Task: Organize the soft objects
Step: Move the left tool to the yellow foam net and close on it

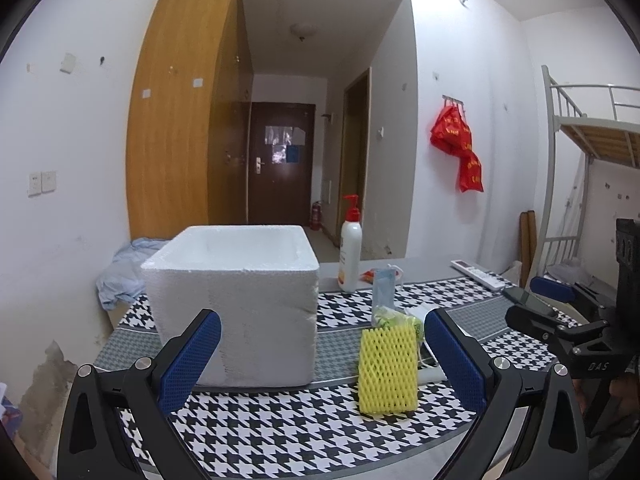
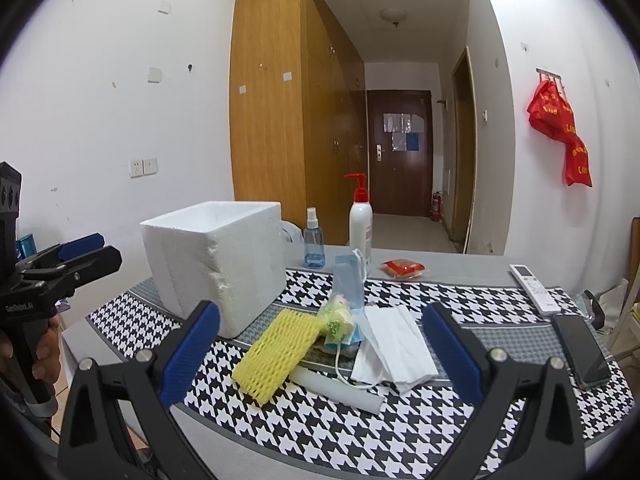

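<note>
A white foam box stands open-topped on the houndstooth cloth. A yellow foam net sleeve lies to its right, beside a small green-and-white bag, a blue mask packet, white face masks and a white foam strip. My left gripper is open, low over the cloth, with the box and sleeve ahead between its fingers. My right gripper is open, nothing held, facing the pile. Each gripper shows at the edge of the other's view.
A pump bottle, blue spray bottle, red packet, remote and phone lie on the table. A hand holds the left tool. Crumpled blue cloth sits behind the box.
</note>
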`<state>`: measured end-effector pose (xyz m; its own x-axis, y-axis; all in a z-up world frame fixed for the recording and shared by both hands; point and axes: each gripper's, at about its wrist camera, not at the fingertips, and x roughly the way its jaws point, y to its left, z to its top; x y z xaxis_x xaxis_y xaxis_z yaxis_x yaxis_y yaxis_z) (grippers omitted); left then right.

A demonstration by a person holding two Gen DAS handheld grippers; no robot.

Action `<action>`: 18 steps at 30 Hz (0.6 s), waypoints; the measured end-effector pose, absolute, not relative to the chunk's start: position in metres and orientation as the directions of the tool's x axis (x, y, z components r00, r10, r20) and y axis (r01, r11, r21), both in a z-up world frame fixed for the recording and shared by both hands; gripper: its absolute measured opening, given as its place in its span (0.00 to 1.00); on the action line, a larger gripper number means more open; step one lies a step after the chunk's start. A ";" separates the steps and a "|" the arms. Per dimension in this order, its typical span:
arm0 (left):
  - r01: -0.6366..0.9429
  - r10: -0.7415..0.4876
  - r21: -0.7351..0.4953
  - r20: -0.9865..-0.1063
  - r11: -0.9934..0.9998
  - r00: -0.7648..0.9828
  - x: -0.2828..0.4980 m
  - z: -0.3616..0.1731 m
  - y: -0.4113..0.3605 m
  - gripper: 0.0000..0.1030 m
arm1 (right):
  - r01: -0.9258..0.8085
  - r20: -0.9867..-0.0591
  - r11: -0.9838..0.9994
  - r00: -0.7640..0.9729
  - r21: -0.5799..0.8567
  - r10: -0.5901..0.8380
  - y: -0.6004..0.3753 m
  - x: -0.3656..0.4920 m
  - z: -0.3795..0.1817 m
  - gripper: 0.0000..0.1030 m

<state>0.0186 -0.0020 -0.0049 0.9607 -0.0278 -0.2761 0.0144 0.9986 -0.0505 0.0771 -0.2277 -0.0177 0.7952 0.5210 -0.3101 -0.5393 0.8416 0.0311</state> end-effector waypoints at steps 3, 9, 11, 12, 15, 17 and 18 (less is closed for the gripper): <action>0.031 -0.046 -0.055 -0.299 0.998 0.953 0.025 -0.009 -0.004 0.99 | -0.540 -0.324 0.841 0.791 0.030 0.519 -0.227 0.080 -0.021 0.99; 0.063 -0.076 -0.051 -0.347 0.997 0.935 0.042 -0.017 -0.010 0.99 | -0.524 -0.366 0.851 0.786 0.035 0.498 -0.228 0.094 -0.029 0.99; 0.076 -0.088 -0.047 -0.369 0.996 0.925 0.048 -0.021 -0.014 0.99 | -0.518 -0.380 0.854 0.783 0.042 0.493 -0.230 0.100 -0.031 0.99; 0.083 -0.094 -0.046 -0.380 0.995 0.920 0.051 -0.023 -0.016 0.99 | -0.515 -0.389 0.856 0.781 0.044 0.489 -0.230 0.103 -0.032 0.99; 0.100 -0.114 -0.055 -0.424 0.993 0.898 0.063 -0.030 -0.021 0.99 | -0.501 -0.416 0.865 0.779 0.037 0.469 -0.232 0.110 -0.037 0.99; 0.112 -0.129 -0.064 -0.447 0.992 0.885 0.068 -0.035 -0.023 0.99 | -0.493 -0.432 0.869 0.775 0.041 0.461 -0.234 0.114 -0.040 0.99; 0.116 -0.133 -0.066 -0.461 0.991 0.878 0.072 -0.038 -0.025 0.99 | -0.490 -0.438 0.871 0.775 0.040 0.456 -0.235 0.116 -0.041 0.99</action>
